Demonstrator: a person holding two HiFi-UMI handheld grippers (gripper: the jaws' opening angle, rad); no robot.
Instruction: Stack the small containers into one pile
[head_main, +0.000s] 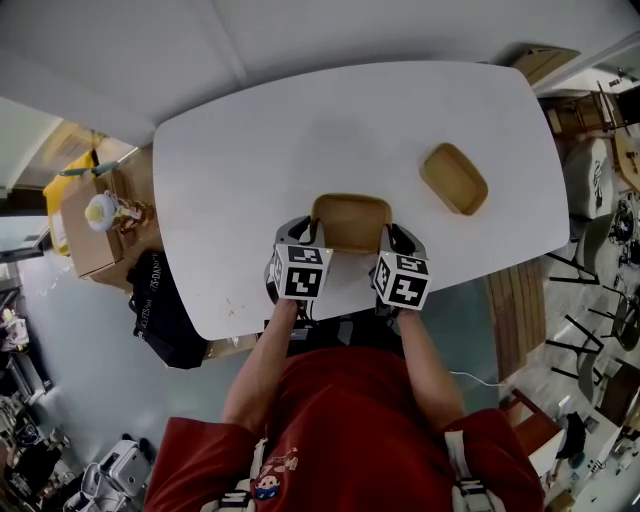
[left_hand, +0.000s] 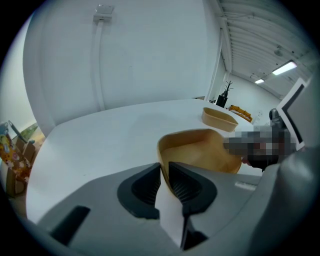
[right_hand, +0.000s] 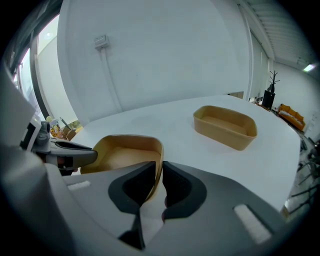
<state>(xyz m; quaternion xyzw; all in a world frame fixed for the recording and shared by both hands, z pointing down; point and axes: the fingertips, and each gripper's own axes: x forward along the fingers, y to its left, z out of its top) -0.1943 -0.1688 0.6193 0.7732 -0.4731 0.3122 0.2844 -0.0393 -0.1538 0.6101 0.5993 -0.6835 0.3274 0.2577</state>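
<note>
A tan rectangular container (head_main: 350, 220) sits near the front edge of the white table (head_main: 250, 140), held from both sides. My left gripper (head_main: 300, 232) is shut on its left wall; in the left gripper view the pads (left_hand: 150, 185) pinch the container's rim (left_hand: 161, 155). My right gripper (head_main: 397, 238) is shut on its right wall, and the rim (right_hand: 159, 160) runs between the jaws in the right gripper view. A second tan container (head_main: 453, 178) of the same kind rests apart on the table to the right (right_hand: 225, 126), and shows beyond the held one (left_hand: 219, 118).
A cardboard box (head_main: 95, 225) with a small toy stands off the table's left end, with a black bag (head_main: 165, 305) beside it. Chairs (head_main: 590, 175) and a wooden bench (head_main: 515, 310) stand to the right. The table's front edge lies just under the grippers.
</note>
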